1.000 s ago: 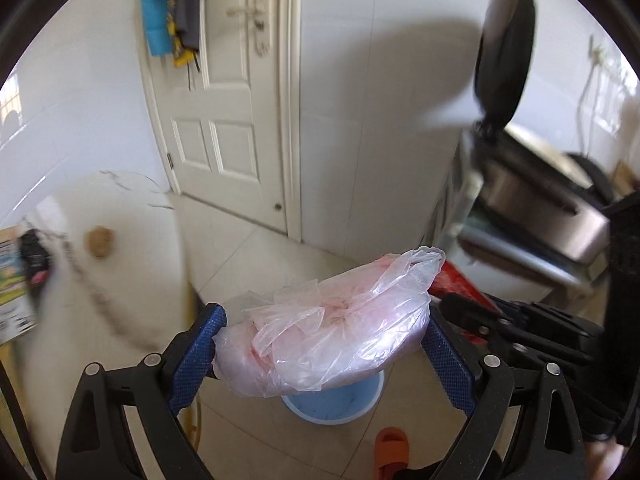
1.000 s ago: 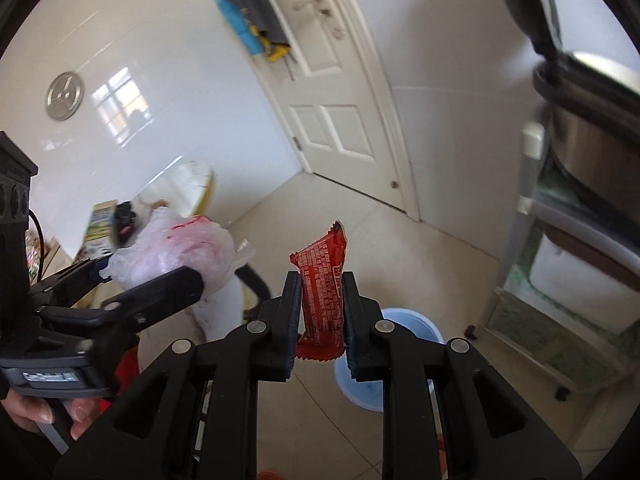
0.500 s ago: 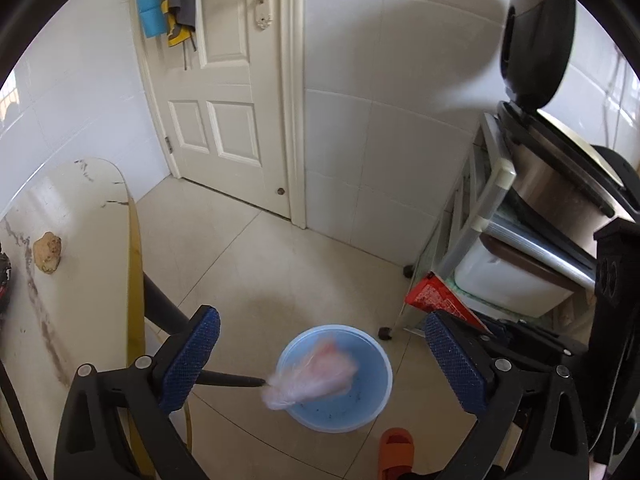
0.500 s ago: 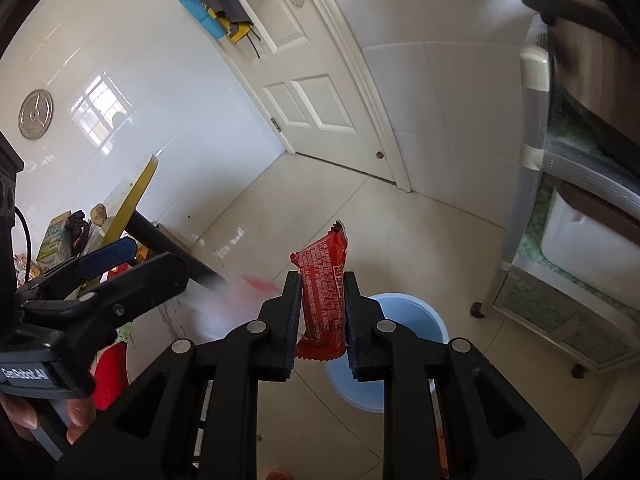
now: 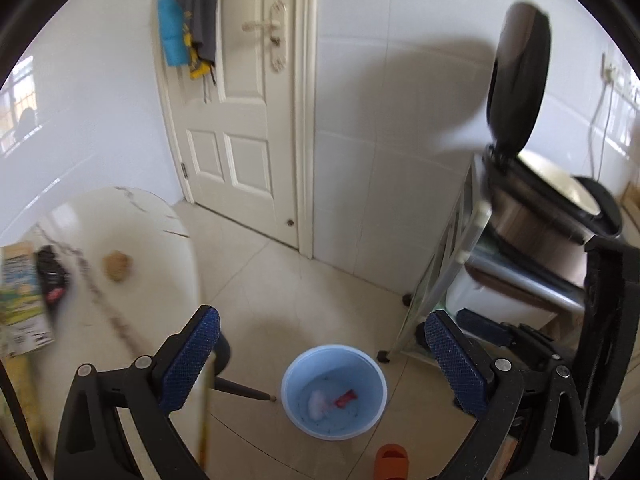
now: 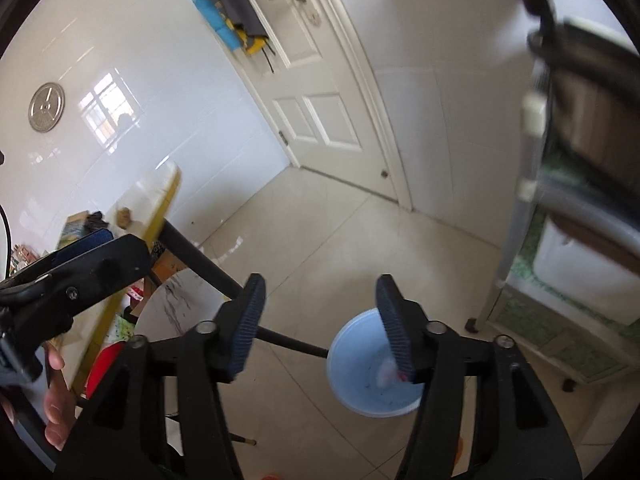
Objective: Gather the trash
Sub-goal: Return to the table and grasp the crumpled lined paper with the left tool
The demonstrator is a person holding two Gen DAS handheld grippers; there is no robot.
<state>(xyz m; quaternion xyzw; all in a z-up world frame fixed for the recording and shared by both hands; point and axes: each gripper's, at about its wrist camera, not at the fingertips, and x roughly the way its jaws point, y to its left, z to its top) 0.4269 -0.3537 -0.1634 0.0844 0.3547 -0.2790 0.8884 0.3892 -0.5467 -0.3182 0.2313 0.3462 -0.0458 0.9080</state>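
Red wrapper [image 5: 345, 397] lies slantwise in the blue bin [image 5: 372, 364]; left claw [image 5: 320, 360] gapes empty, right claw [image 6: 320, 324] is opening, empty.

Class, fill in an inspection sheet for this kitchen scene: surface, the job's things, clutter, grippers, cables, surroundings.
Surface: pale tiled floor; white marble-look table at left.
Job's things: round light-blue plastic bin on the floor, holding a crumpled clear plastic bag and a red snack wrapper.
Clutter: brown lump, printed carton on the table; orange slipper beside the bin.
Grippers: left gripper wide open, empty; right gripper opening, nothing between its pads.
Cables: white cord on the right wall.
Surroundings: white panelled door, hanging clothes, open-lidded cooker.
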